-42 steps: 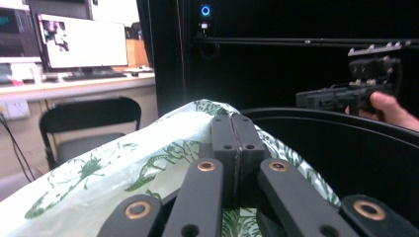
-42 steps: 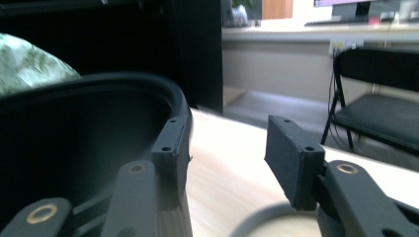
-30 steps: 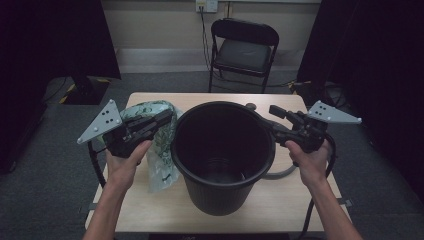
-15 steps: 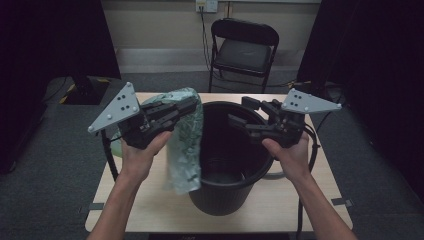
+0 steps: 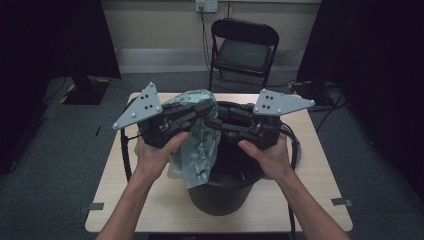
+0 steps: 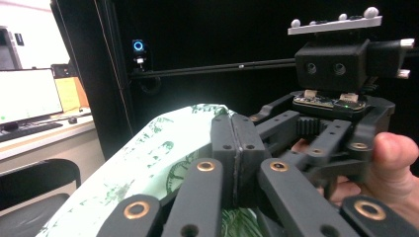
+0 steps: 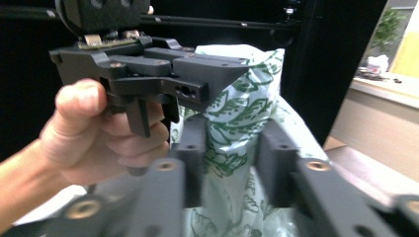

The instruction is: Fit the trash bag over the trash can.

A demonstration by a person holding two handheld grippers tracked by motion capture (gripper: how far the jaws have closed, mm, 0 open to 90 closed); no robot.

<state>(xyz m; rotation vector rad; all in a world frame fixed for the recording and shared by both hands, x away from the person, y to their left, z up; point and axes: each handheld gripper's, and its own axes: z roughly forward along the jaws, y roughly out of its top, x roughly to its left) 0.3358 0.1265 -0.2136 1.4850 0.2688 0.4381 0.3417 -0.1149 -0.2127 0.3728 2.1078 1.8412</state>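
Since the earlier frame both hands had come inward and up: the left gripper (image 5: 210,107) had lifted the bag (image 5: 197,145) off the table (image 5: 150,210) and carried it over the near-left rim of the bucket (image 5: 220,195), and the right gripper (image 5: 212,122) had swung in from the right rim to meet it. The bag, thin plastic, pale green with a darker leaf print, hung from the left gripper's tips, its lower part draped down outside and across the bucket's left rim. In the left gripper view that gripper (image 6: 232,148) had its jaws pressed together, clamped on the top edge of the bag (image 6: 148,168). In the right gripper view the right gripper (image 7: 232,148) had its jaws apart, with the bag (image 7: 237,128) between or just beyond them; I couldn't tell if they touched it. My read: one gripper held the bag up so the other could take a second edge and open it out, probably to line the bucket.

Hard to make out: the grippers covered the bag's mouth and most of the bucket's opening from above. The bucket's inside was dark, contents unclear. The bag's bottom was cut off in both gripper views. The right gripper's jaws were blurred.
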